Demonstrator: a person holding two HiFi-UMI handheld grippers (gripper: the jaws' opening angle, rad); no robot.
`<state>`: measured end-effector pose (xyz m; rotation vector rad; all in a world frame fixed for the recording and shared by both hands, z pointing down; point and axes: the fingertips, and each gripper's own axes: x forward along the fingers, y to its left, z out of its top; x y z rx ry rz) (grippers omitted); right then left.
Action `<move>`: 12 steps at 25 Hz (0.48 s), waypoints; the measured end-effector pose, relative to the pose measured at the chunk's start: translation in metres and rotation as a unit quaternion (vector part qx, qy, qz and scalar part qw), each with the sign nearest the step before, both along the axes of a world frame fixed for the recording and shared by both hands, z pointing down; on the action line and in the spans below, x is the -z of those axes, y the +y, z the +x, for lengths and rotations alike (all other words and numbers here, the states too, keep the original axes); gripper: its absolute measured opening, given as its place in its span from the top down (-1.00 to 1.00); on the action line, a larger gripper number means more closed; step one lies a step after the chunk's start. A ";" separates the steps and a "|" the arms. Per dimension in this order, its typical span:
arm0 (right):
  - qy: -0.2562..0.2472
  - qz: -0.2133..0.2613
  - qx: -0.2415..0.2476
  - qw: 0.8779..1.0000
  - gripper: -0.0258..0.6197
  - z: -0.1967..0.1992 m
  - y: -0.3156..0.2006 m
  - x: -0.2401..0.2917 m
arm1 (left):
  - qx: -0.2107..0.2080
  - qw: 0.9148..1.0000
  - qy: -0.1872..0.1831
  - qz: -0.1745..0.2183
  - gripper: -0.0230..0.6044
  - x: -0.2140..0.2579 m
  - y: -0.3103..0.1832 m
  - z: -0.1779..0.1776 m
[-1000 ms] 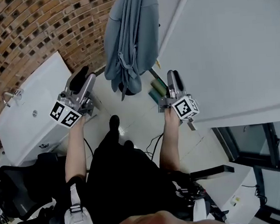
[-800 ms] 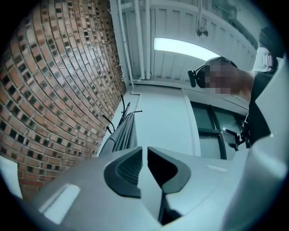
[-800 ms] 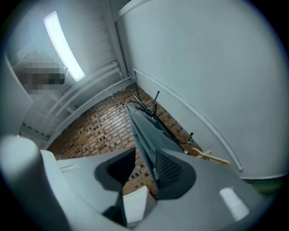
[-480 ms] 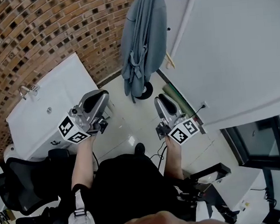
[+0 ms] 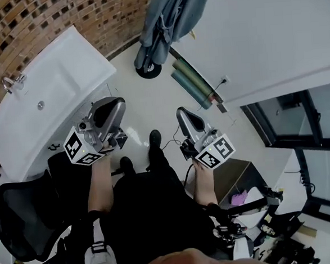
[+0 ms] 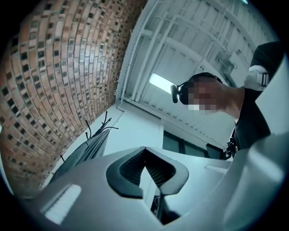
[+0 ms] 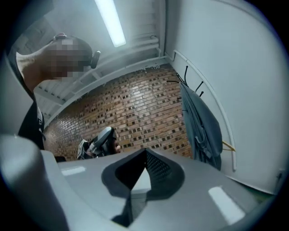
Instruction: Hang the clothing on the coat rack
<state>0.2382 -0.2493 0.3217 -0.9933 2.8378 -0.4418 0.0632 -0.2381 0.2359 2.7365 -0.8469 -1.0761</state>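
Observation:
A grey-blue garment (image 5: 168,15) hangs on the black coat rack, whose round base (image 5: 149,70) stands on the floor by the white wall. Both grippers are held well back from it, near my body. My left gripper (image 5: 115,104) and right gripper (image 5: 182,113) are both shut; their jaws have just been closing, with nothing between them. The left gripper view shows its closed tips (image 6: 144,149), with the garment (image 6: 86,151) and rack hooks (image 6: 97,126) far off. Beyond the shut tips (image 7: 145,151) in the right gripper view, the garment (image 7: 201,126) hangs at the right.
A white sink counter (image 5: 50,103) with a tap (image 5: 12,83) stands at the left against the brick wall (image 5: 61,23). Rolled green mats (image 5: 193,87) lie along the white wall (image 5: 259,31). A black chair (image 5: 24,217) is at the lower left.
Both grippers have drawn back from the hanging garment and their jaws have gone from open to shut. The garment now sits farther off, at the top of the head view.

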 end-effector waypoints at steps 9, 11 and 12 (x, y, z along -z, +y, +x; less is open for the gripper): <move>0.033 0.046 -0.031 0.998 0.92 0.000 0.054 0.027 | -0.022 0.999 -0.022 0.018 0.92 0.006 0.051 0.020; 0.034 0.061 -0.023 0.997 0.92 -0.002 0.063 0.038 | -0.009 0.999 -0.044 0.025 0.92 0.015 0.058 0.027; 0.035 0.067 -0.020 0.997 0.92 -0.001 0.067 0.042 | -0.006 0.998 -0.054 0.026 0.92 0.018 0.061 0.032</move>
